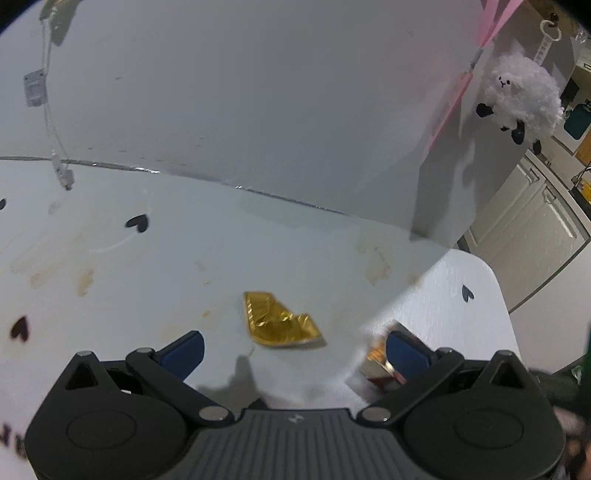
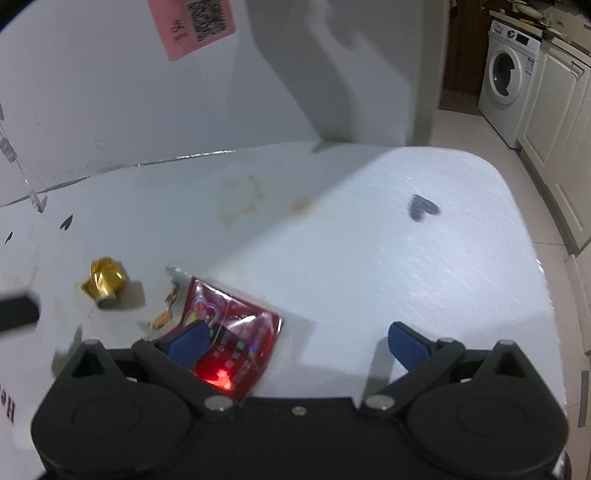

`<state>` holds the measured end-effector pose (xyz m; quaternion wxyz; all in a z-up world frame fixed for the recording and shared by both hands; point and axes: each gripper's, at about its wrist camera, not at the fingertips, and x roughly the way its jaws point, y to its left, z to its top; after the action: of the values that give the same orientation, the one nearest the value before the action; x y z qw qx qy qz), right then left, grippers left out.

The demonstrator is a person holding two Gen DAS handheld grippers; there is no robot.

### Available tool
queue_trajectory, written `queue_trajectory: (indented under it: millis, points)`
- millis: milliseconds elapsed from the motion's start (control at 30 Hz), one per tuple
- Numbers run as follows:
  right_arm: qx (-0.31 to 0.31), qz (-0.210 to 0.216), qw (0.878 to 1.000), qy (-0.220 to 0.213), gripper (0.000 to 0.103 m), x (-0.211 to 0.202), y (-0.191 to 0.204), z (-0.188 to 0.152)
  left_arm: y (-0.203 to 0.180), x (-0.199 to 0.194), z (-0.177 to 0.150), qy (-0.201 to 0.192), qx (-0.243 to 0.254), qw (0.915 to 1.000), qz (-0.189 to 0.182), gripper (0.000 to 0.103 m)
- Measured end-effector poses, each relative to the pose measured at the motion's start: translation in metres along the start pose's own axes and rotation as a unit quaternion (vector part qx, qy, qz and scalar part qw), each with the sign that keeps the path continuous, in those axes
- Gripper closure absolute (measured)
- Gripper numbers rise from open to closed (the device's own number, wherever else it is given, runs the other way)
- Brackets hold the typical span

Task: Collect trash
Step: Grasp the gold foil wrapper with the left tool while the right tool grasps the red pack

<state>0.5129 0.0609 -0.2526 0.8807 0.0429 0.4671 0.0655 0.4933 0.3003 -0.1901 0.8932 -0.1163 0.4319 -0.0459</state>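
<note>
A: How much of the red wrapper (image 2: 236,332) shows?

B: In the right wrist view its near edge is hidden behind the right gripper (image 2: 299,345), and one blue finger (image 2: 188,343) covers part of the print. The print is too blurred to read.

A: And from the left wrist?

B: Only a blurred sliver of that wrapper (image 1: 376,363), mostly behind a finger (image 1: 406,354) of the left gripper (image 1: 291,350).

A: The pink label (image 2: 192,26)?

B: Cut off by the top edge; its code is too small to make out. A dark blurred shape (image 2: 18,310) at the left edge can't be identified.
</note>
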Motion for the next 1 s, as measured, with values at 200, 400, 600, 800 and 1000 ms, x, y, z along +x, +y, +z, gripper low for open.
queue_trajectory:
  millis: [200,400,600,800,1000]
  points:
    - [-0.006,0.008,1.0,0.011,0.0,-0.019,-0.021,-0.023,-0.009,0.032,0.008,-0.014,0.029,0.9995,0.007,0.001]
    - [-0.005,0.022,1.0,0.017,0.0,-0.04,-0.027,-0.039,-0.007,0.061,0.01,-0.01,0.065,0.9978,0.001,0.006]
    - [-0.008,0.051,0.999,0.016,0.0,-0.049,-0.027,-0.043,-0.001,0.075,0.003,0.0,0.101,0.9949,-0.004,0.013]
    - [-0.053,0.068,0.996,0.025,0.0,-0.04,-0.011,-0.039,-0.003,0.067,-0.007,0.003,0.107,0.9933,-0.043,0.027]
    - [-0.116,0.081,0.989,0.034,0.0,-0.029,0.01,-0.033,-0.006,0.051,-0.023,0.013,0.106,0.9922,-0.065,0.04]
